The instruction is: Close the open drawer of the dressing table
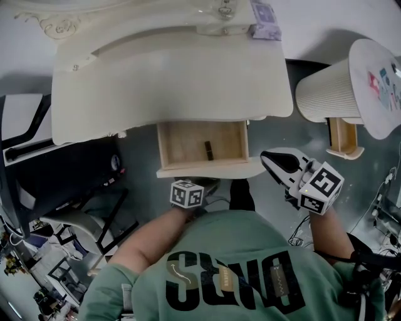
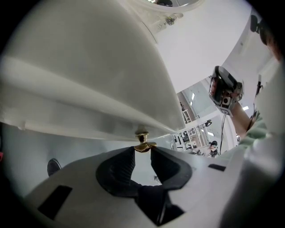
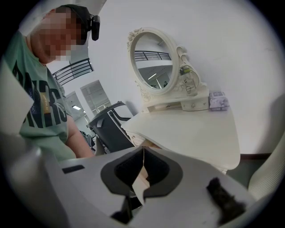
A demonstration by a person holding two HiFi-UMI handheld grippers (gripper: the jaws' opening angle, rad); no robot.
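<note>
Left gripper (image 2: 142,151) jaws on gold knob (image 2: 143,144)

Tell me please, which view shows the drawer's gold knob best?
Left gripper view: the gold knob sits between the left gripper's jaw tips. The head view hides it under the drawer front; the right gripper view misses it.

- Cream dressing table (image 1: 169,81), drawer (image 1: 182,145) open, gold knob (image 2: 142,143) on its front.
- On top: oval mirror (image 3: 153,67), small lilac box (image 1: 264,14).
- In the drawer: small dark thing (image 1: 208,148).
</note>
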